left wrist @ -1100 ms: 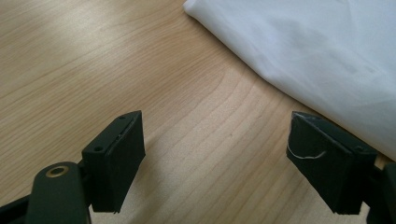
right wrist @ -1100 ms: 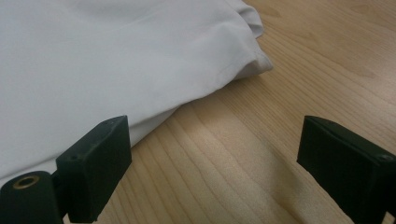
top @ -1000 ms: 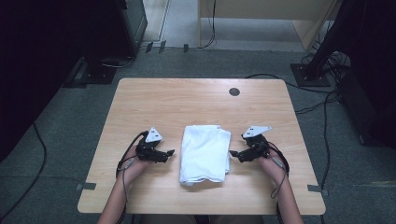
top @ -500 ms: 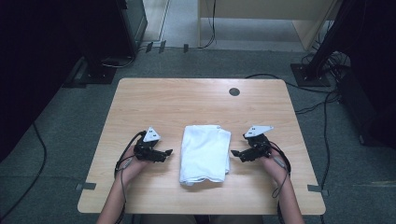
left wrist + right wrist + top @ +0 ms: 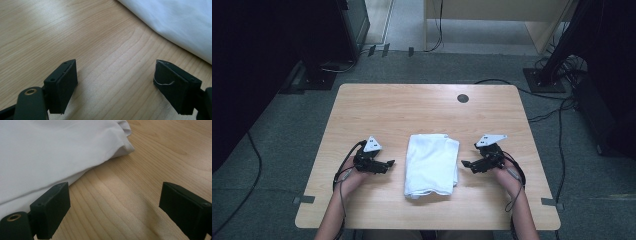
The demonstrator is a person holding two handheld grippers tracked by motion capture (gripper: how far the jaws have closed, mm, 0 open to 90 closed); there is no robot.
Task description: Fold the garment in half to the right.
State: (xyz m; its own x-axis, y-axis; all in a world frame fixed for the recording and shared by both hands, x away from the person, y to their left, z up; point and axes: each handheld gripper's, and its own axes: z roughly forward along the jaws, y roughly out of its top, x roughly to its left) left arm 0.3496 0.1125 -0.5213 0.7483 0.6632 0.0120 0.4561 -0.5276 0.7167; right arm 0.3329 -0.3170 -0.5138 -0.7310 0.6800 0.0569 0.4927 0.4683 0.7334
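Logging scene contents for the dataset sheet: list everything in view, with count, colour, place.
folded white cloth: 1, white, near-centre of the table, between the two tongs
light wooden table: 1, pale wood, centre of the high view
round dark cable hole: 1, dark, far right part of the tabletop
grey carpet floor: grey, around the table, with black cables
left tongs: 1, black, left of the cloth, jaws apart, empty
right tongs: 1, black, right of the cloth, jaws apart, empty
forearms: 2, near table edge
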